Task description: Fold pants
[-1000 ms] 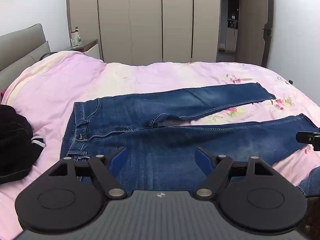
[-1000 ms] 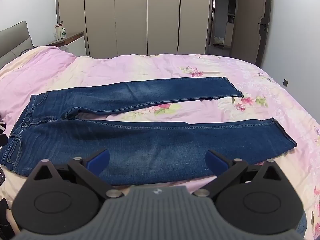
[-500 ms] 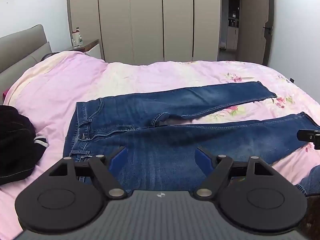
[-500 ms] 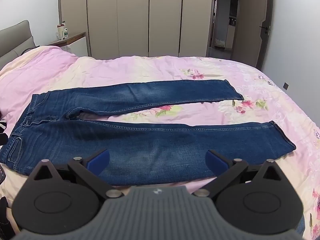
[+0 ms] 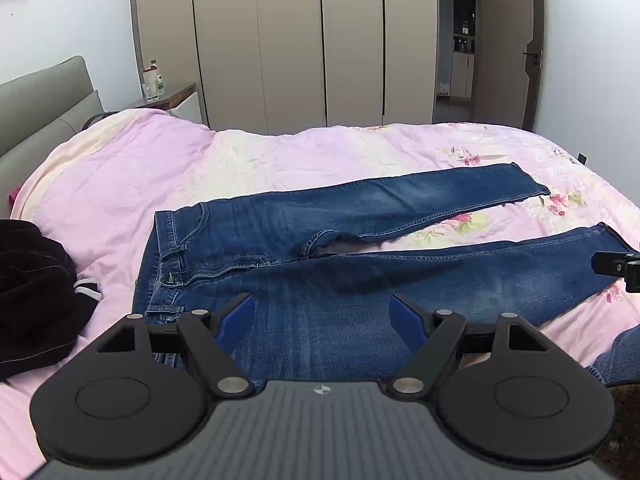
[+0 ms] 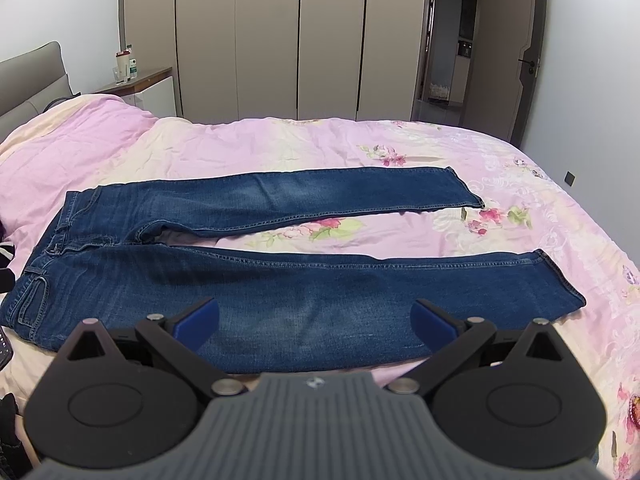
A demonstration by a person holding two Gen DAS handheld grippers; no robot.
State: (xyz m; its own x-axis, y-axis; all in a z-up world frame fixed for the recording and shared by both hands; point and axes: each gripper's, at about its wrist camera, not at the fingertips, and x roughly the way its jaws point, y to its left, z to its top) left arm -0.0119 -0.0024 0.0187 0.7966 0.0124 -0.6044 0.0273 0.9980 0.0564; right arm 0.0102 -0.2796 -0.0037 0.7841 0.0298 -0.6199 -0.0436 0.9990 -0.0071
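Blue jeans [image 5: 360, 268] [image 6: 280, 280] lie flat on the pink bed, waist at the left, both legs spread apart toward the right. My left gripper [image 5: 324, 316] hangs open above the near thigh, close to the waist, with nothing between its blue pads. Over the near leg's middle my right gripper [image 6: 314, 316] is open and empty too. A black part of the right gripper shows at the right edge of the left wrist view, by the near leg's hem.
A pink floral duvet [image 5: 120, 184] [image 6: 520, 184] covers the bed. A black garment [image 5: 32, 292] lies left of the waistband. A grey headboard [image 5: 40, 92], a nightstand with bottles [image 6: 132, 76], wardrobes [image 6: 280, 40] and an open doorway [image 6: 448, 40] stand behind.
Both grippers have drawn back and risen slightly, so the jeans sit a little lower and farther in each view. Jaws stay open; the jeans have not moved.
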